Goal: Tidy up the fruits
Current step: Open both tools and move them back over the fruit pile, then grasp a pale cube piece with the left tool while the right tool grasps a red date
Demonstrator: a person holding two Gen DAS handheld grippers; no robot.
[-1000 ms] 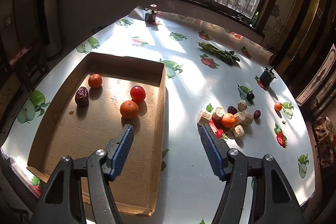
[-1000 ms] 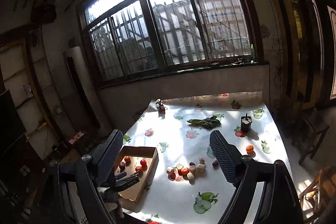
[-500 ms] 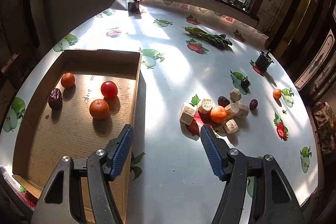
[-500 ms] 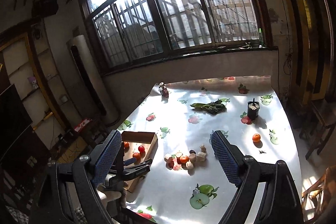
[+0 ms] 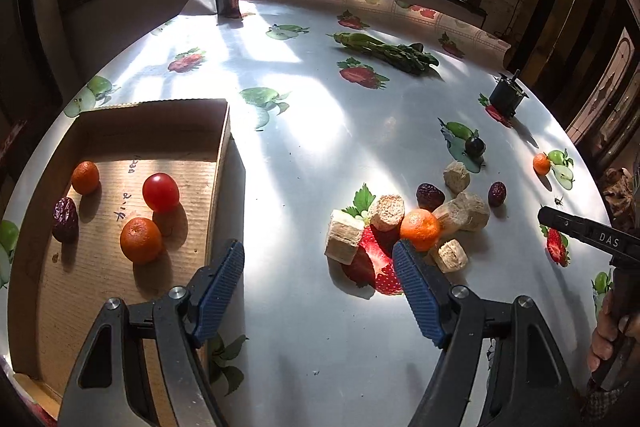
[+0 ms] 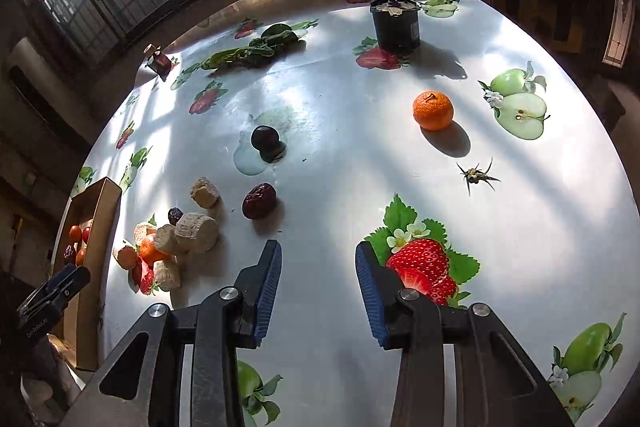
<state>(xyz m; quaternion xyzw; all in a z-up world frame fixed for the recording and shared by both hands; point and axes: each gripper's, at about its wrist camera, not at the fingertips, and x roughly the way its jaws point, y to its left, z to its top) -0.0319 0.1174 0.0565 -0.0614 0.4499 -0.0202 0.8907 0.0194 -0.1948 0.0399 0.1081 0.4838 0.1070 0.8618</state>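
A cardboard tray [image 5: 120,131] on the table's left holds two tangerines [image 5: 141,239], a red tomato [image 5: 161,191] and a red date [image 5: 65,214]. My left gripper [image 5: 320,267] is open and empty, just right of the tray, with a tangerine [image 5: 419,229] off its right fingertip among beige biscuit chunks [image 5: 344,235]. Two dates [image 5: 430,196] and a dark plum [image 5: 475,146] lie beyond. My right gripper [image 6: 317,267] is open and empty above the table, with a date [image 6: 259,200] ahead to its left, a plum [image 6: 265,139] further on and a lone tangerine [image 6: 433,109] to the far right.
A black pot [image 6: 395,23] stands at the far side, with green vegetables [image 6: 252,51] and a small dark bottle [image 6: 158,59] near the window edge. A fruit calyx [image 6: 476,174] lies on the fruit-print tablecloth [image 6: 540,227]. The left gripper's tip [image 6: 52,293] shows beside the tray [image 6: 100,227].
My left gripper moved right, off the tray toward the biscuit pile. My right gripper came down from high above to just over the table and narrowed its opening.
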